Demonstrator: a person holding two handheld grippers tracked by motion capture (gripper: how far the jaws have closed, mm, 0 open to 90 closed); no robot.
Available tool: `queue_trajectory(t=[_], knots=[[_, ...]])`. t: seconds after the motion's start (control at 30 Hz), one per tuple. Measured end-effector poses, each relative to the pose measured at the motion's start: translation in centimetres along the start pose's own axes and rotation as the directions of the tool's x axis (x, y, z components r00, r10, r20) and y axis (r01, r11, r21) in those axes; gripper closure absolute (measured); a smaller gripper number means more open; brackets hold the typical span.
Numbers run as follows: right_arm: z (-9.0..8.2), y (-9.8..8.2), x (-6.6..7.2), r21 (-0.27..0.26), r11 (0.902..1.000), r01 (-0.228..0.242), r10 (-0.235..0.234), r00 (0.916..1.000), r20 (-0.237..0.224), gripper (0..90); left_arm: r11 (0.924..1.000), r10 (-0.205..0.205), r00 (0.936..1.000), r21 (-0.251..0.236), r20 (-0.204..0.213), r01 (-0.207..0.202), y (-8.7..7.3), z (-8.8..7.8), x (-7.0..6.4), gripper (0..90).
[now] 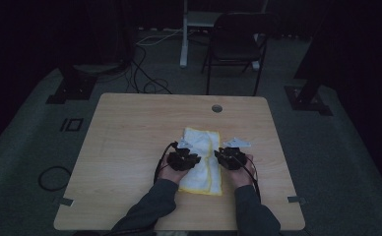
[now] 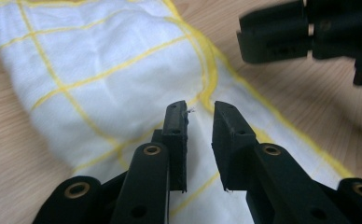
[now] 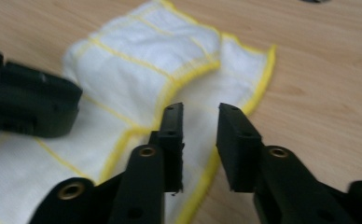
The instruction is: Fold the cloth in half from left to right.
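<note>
Dim table (image 1: 130, 147) — folded cloth (image 1: 201, 162), seemingly loose, ungripped

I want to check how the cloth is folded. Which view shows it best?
The right gripper view: the cloth shows its doubled-over layer and yellow border. The left gripper view shows the yellow grid close up, edges cut off. The high view shows its whole outline, dim and partly covered.

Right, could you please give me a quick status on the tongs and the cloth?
Left tongs open, over the cloth. Right tongs open at its yellow edge. Nothing in the way.
</note>
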State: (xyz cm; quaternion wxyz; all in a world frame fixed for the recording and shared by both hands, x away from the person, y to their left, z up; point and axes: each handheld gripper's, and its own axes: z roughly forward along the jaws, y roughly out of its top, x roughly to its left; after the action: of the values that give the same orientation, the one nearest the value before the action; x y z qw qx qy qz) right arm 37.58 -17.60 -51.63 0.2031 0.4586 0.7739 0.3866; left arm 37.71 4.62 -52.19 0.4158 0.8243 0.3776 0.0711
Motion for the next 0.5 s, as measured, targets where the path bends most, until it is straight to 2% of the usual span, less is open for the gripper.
queue_trajectory(t=[0.13,0.3,0.5], knots=[[0.3,0.7,0.3,-0.01,0.9999,-0.012,0.012,0.9999,-0.008,62.5,0.9999,0.011,0.9999,-0.009,-0.012,-0.011,-0.7,-0.7,0.2,75.0],[1.3,1.3,0.3,-0.005,0.9989,-0.047,0.047,0.9985,-0.03,59.6,0.9997,-0.005,0.9997,-0.023,-0.024,0.004,-1.6,-1.7,0.7,74.9],[3.2,1.7,-0.5,0.041,0.991,-0.127,0.131,0.987,-0.094,54.8,0.9988,-0.016,0.9992,-0.047,-0.036,0.015,-2.0,-2.6,0.9,74.8]])
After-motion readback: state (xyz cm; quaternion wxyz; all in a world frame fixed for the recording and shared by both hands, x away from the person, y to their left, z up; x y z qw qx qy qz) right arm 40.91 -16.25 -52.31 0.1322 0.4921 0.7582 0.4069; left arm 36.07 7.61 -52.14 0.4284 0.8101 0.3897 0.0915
